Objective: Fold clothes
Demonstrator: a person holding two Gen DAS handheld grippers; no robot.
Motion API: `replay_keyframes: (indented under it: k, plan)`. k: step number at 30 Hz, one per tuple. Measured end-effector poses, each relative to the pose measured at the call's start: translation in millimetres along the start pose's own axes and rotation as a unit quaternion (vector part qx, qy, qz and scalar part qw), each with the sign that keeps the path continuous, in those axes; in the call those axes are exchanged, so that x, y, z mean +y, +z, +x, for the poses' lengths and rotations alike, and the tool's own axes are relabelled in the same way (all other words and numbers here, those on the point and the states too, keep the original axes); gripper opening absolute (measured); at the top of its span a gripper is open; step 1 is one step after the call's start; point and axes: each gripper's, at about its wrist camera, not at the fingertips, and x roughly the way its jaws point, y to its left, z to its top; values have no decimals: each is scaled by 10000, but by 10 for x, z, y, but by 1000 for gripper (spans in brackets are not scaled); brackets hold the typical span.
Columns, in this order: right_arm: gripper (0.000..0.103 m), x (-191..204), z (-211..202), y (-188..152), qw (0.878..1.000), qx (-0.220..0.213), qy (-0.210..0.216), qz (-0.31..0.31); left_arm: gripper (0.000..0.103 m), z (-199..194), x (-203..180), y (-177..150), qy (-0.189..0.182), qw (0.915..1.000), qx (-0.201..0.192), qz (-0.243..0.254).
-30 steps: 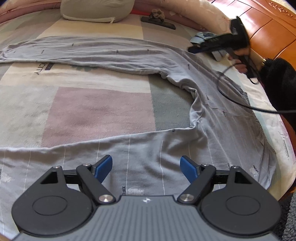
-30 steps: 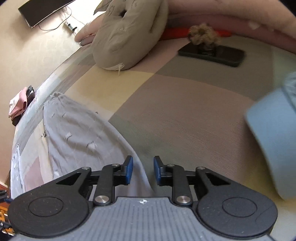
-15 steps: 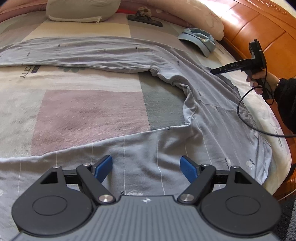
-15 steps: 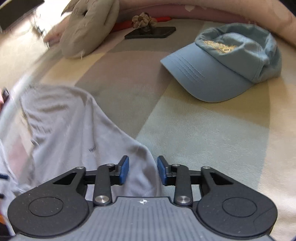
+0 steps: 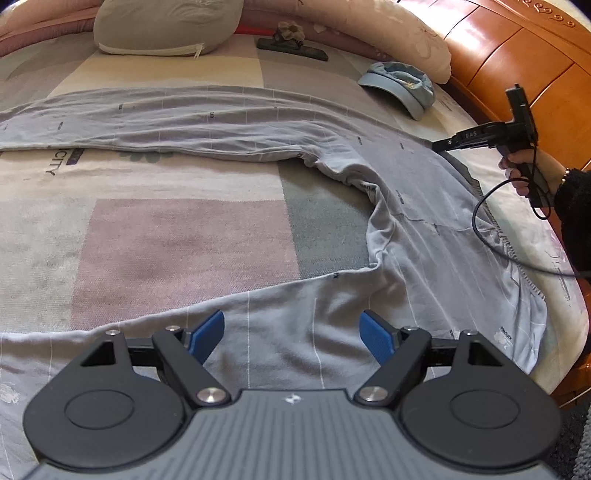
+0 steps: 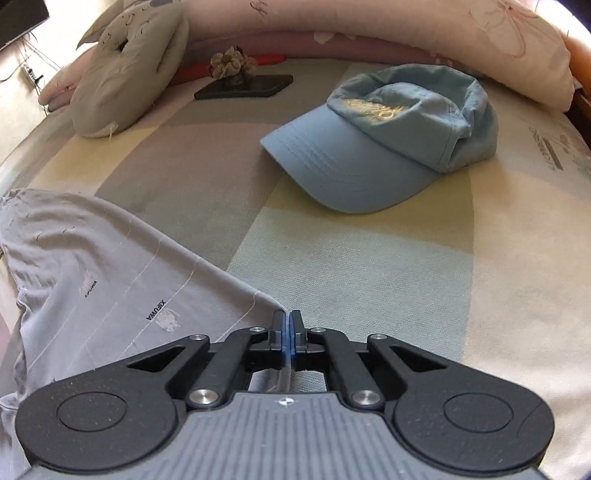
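Note:
Grey trousers (image 5: 424,221) lie spread on the bed, one leg running across the back, the other across the front under my left gripper (image 5: 293,334). That gripper is open and hovers just above the near leg. My right gripper (image 6: 287,319) is shut on the trousers' waist corner (image 6: 264,299); a strip of grey cloth shows between its pads. In the left wrist view the right gripper (image 5: 443,144) sits at the far waist edge, held by a hand.
A blue cap (image 6: 384,140) lies on the bed beyond the right gripper. A grey pillow (image 5: 162,26), a dark phone (image 6: 245,86) with a flower ornament and a long pink bolster (image 6: 369,26) line the back. A wooden headboard (image 5: 517,55) curves at right.
The right gripper has swung toward the waist corner and closed on it; a second ago its jaws stood apart. The left gripper has stayed open over the near leg.

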Motion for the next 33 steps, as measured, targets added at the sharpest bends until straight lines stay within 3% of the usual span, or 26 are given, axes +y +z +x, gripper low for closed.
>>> replay_keyframes:
  k: [6,8,11,15,25,29,33]
  plan:
    - [37,337,-415,-153,9977,-524,415,-49,80,-135,-17,42,131,9998,-133,-17]
    - [47,479,-471,-260,9967,-511,626,-3,80,-177,24,45,214,9996,-148,-88]
    - [47,680,-406,-460,9970,-248,732,25,80,-254,100,79,307,9992,-229,-120]
    - [49,793,-267,-740,9984,177,540,80,80,-329,232,196,349,9986,-377,-87]
    - [50,910,-947,-765,9976,-325,326,511,80,-352,870,650,225,9975,-669,8]
    - [57,1099,-1139,-676,9935,-585,458,862,80,-306,1259,792,-183,9959,-775,-423]
    - [58,1375,-1136,-536,9915,-655,614,938,80,-164,1610,862,-685,9886,-813,-1064]
